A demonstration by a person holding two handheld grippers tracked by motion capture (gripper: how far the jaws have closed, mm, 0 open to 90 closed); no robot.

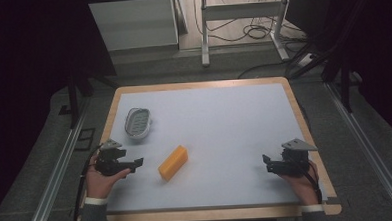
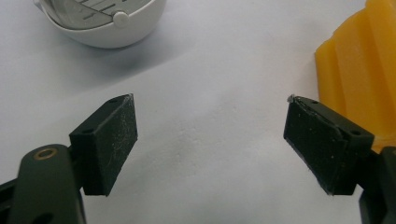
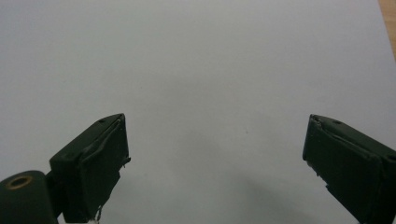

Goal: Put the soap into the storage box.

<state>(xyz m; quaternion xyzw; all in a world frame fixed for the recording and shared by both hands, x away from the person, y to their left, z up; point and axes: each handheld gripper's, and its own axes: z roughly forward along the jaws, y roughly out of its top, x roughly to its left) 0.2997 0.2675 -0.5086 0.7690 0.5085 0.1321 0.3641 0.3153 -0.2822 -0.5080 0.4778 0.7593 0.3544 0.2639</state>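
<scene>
**Nothing picked up yet: the yellow soap waits on the table**

The work looks like it is just at the start. The yellow soap bar [image 1: 173, 162] lies flat on the table [image 1: 224, 124], a little left of the middle and near the person's edge. Nothing holds it. The soap dish [image 1: 137, 122] sits up at about 11 o'clock from the soap, near it but not touching. The dish looks empty, with just its little grid inside.

The left tool [image 1: 135, 164] is at about 9 o'clock from the soap, just beside it, and points toward it. Its two jaws are spread wide with only bare table between them. In the left gripper view, the soap [image 2: 359, 79] sits just behind the jaw on the right side, very near it; I cannot tell if they touch. The dish [image 2: 105, 23] peeks in at the top of that view.

The right tool [image 1: 267, 163] is far off at about 3 o'clock from the soap, near the table's right edge. Its jaws are spread wide too and hold nothing.

So I think every step is left to do: grab the soap, lift it, and probably carry it to the dish. The left tool is the closest one to do that.
</scene>
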